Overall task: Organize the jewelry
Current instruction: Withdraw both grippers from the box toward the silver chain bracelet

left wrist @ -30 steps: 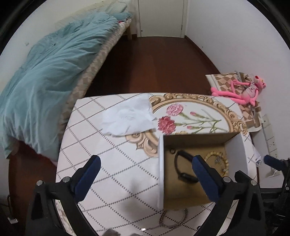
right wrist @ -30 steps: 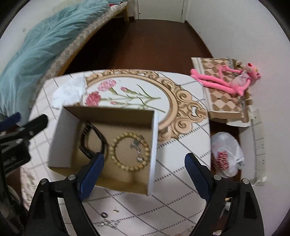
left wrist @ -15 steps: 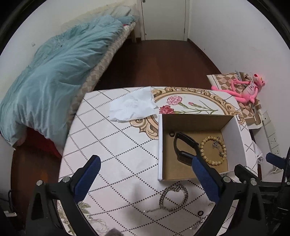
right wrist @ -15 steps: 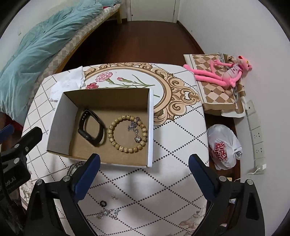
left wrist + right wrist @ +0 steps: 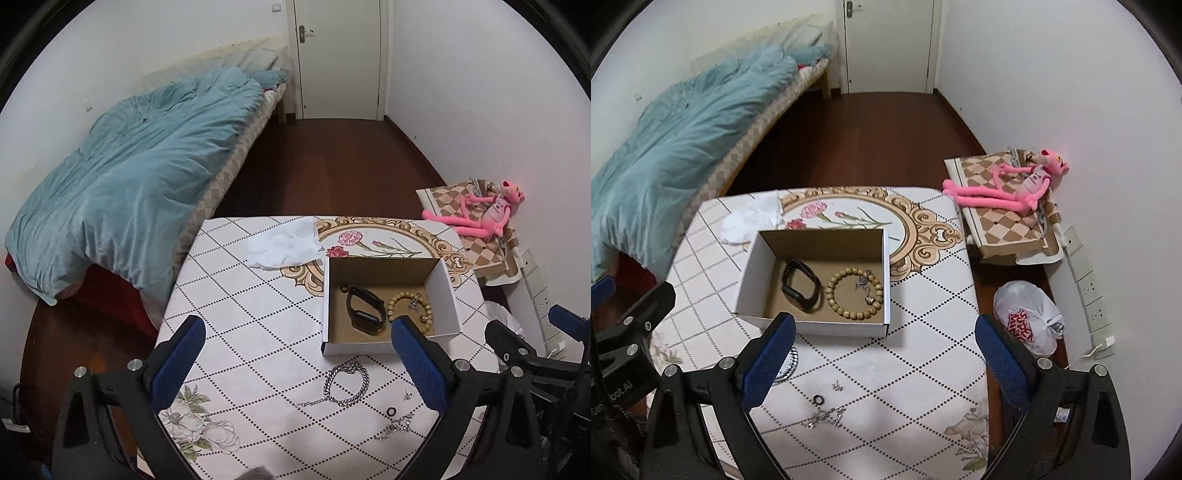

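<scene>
Left gripper (image 5: pixel 295 365): tongs apart, empty.
Right gripper (image 5: pixel 884 365): tongs apart, empty.
Next: pinch near chain (image 5: pixel 346 384) low, lift into far box (image 5: pixel 448 288).

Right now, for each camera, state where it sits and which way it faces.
Left wrist: on the left gripper, raised above the table's near-left, looking toward the door; its open blue fingers frame the cardboard box and silver chain bracelet; the right gripper intrudes at right.
Right wrist: on the right gripper, farther right, same heading; the box lies ahead-left, the left gripper at left.
Shared: box, black band, bead bracelet, pink plush.
</scene>
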A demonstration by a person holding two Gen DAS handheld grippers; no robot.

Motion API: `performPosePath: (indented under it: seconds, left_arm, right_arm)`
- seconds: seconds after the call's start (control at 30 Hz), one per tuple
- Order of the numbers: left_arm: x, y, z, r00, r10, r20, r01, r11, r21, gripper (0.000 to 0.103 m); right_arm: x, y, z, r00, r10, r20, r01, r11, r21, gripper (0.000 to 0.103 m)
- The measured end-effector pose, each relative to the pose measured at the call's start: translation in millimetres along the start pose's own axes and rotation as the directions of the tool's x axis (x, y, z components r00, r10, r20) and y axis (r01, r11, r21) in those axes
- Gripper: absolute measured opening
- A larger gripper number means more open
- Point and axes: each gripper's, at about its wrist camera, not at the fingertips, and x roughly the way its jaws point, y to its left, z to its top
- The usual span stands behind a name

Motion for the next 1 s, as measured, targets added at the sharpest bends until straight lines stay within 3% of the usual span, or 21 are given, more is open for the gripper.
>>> performPosePath:
  seconds: [0.23,0.47,0.5,0.57,0.8,0.9,0.93,1.0]
  left_arm:
    - [-2,6,-24,0.998,0.062,-0.032,-0.062,0.998,-0.010,0.103]
    - [47,8,-84,0.978,0.087,-0.190,-0.089,0.996,0.000,0.103]
    - [54,7,-91,0.973,0.095,-0.210,-0.096,0.995,0.007,0.103]
    - [69,8,-106,0.963,0.105,-0.249,-0.105,0.994,0.013,0.103]
    - [92,17,-124,0.944,0.128,-0.304,-0.130,0.991,0.016,0.103]
    - [98,19,-125,0.942,0.127,-0.310,-0.126,0.992,0.023,0.103]
    - [100,19,-125,0.943,0.121,-0.311,-0.120,0.993,0.023,0.103]
    - [104,19,-122,0.944,0.102,-0.313,-0.101,0.995,0.020,0.103]
  right_arm:
    - [-13,-1,-21,1.000,0.015,-0.006,-0.015,1.000,0.021,0.099]
    - [40,0,-89,0.986,0.062,-0.154,-0.055,0.997,0.050,0.097]
    - [47,1,-97,0.984,0.068,-0.166,-0.060,0.997,0.051,0.094]
    - [62,4,-111,0.978,0.082,-0.190,-0.072,0.996,0.058,0.079]
    - [103,18,-135,0.966,0.129,-0.224,-0.115,0.991,0.072,0.065]
    - [105,31,-140,0.976,0.085,-0.199,-0.084,0.996,0.013,0.060]
    - [105,34,-141,0.978,0.075,-0.194,-0.077,0.997,0.000,0.054]
    - [103,38,-142,0.980,0.091,-0.175,-0.095,0.995,-0.015,0.025]
